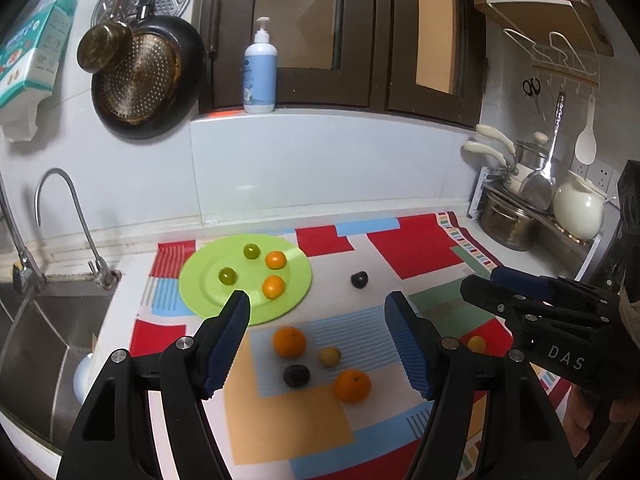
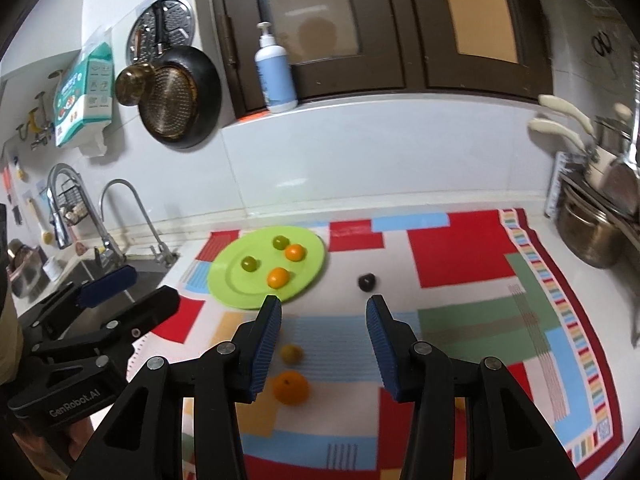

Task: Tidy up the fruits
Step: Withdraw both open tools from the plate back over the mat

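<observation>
Patchwork red, blue and cream cloth [image 1: 420,256] covers the bench, and on it we see a green plate [image 1: 208,292] holding two green fruits [image 1: 251,251] and two small oranges [image 1: 276,260]. Loose on the cloth nearer us lie two larger oranges [image 1: 289,342], a yellowish fruit [image 1: 330,357], and two dark fruits [image 1: 297,375], one [image 1: 359,279] lying beside the plate. We note the left gripper [image 1: 318,308] and right gripper [image 2: 324,312] both above the cloth, jaws apart and empty.
</observation>
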{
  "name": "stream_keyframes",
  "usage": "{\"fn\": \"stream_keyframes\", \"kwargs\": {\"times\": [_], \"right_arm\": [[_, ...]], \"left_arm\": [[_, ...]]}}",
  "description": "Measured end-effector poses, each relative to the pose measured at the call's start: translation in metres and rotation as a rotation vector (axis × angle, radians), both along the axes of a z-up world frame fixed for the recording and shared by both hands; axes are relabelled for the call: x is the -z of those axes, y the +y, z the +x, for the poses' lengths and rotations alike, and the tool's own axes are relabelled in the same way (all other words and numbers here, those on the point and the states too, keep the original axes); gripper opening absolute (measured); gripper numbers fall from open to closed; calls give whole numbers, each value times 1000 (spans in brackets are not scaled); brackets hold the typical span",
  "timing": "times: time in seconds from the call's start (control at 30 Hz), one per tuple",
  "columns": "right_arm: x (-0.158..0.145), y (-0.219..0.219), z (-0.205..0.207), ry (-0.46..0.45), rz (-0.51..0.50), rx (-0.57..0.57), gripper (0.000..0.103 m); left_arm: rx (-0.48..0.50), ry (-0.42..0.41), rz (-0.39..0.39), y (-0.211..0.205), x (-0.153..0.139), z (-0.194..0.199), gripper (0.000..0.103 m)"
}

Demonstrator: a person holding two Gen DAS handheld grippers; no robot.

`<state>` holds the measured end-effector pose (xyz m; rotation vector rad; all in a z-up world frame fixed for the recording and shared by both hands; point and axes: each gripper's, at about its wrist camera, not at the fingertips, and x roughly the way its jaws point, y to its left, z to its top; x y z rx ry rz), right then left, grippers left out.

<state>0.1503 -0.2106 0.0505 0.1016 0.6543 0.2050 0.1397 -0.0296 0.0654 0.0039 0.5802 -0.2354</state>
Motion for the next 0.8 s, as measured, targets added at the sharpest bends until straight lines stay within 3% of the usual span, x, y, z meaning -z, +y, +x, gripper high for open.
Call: {"fn": "stream_keyframes", "kwargs": {"times": [0.33,0.8], "right_arm": [[16,-35,-19,4,-47,117,45],[70,-65,-7,136,-51,183,45]], "left_arm": [[-17,3,43,-26,23,-8,72],[-27,195,66,-50,84,12,72]]}}
